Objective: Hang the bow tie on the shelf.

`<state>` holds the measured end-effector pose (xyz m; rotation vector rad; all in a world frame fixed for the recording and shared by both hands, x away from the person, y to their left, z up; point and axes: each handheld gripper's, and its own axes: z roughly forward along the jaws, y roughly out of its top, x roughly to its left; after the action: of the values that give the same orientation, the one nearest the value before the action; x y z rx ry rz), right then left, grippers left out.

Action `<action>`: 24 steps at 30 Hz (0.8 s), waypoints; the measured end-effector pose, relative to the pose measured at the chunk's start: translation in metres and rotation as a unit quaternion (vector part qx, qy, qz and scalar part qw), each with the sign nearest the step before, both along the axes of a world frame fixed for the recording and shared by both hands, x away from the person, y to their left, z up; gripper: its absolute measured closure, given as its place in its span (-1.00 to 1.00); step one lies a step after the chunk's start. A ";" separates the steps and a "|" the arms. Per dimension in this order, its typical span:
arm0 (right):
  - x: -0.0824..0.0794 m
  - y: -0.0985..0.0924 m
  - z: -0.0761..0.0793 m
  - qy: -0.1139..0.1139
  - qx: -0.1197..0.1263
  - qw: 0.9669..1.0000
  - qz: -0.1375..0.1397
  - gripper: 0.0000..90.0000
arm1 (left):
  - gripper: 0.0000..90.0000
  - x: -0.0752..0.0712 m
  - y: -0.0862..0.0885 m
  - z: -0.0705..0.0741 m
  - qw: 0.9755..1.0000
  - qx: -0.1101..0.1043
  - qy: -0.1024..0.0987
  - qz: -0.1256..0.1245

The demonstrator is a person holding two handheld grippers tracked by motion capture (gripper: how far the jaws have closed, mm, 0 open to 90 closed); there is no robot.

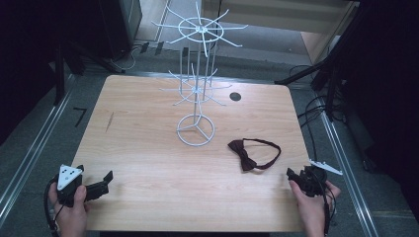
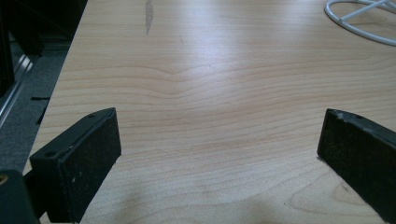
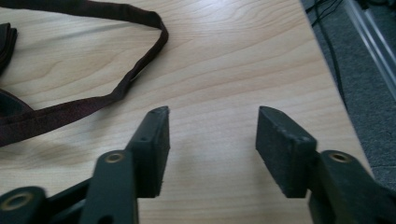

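A dark maroon bow tie with its looped strap lies on the wooden table, right of centre. A white wire rack with hooked arms stands upright behind it on a ring base. My left gripper rests at the table's front left corner, jaws wide open over bare wood. My right gripper sits at the front right, open, with nothing between its jaws. In the right gripper view, the strap curves just ahead and left of the right gripper.
A small round dark hole sits in the tabletop at the back right. The rack's ring base shows far off in the left gripper view. Cables trail on the floor to the right, and metal rails run along both sides.
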<state>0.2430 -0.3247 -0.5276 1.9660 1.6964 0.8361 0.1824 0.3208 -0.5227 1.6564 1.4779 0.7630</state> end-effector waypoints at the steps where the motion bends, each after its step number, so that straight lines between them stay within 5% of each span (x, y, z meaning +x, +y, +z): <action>1: 0.003 0.000 0.000 0.006 -0.001 1.000 0.004 -0.03 | -1.00 0.000 0.000 0.000 1.000 0.000 -0.001 0.000; 7: 0.021 0.004 0.007 0.035 0.001 0.999 0.027 -0.04 | -1.00 0.000 0.000 0.000 1.000 0.003 0.001 0.000; 11: 0.037 0.011 0.013 0.047 0.004 0.996 0.070 0.05 | -1.00 0.000 0.000 0.000 1.000 0.002 0.002 -0.002; 19: 0.055 0.027 0.023 0.065 -0.003 0.994 0.089 0.10 | -1.00 0.000 0.000 0.000 1.000 0.000 0.002 -0.001; 24: 0.069 0.034 0.026 0.102 0.011 0.992 0.074 0.16 | -1.00 0.000 0.000 0.000 1.000 0.000 0.003 -0.002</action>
<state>0.3124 -0.2908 -0.5020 2.0182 1.9778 0.7254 0.1820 0.3209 -0.5228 1.6632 1.4786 0.7557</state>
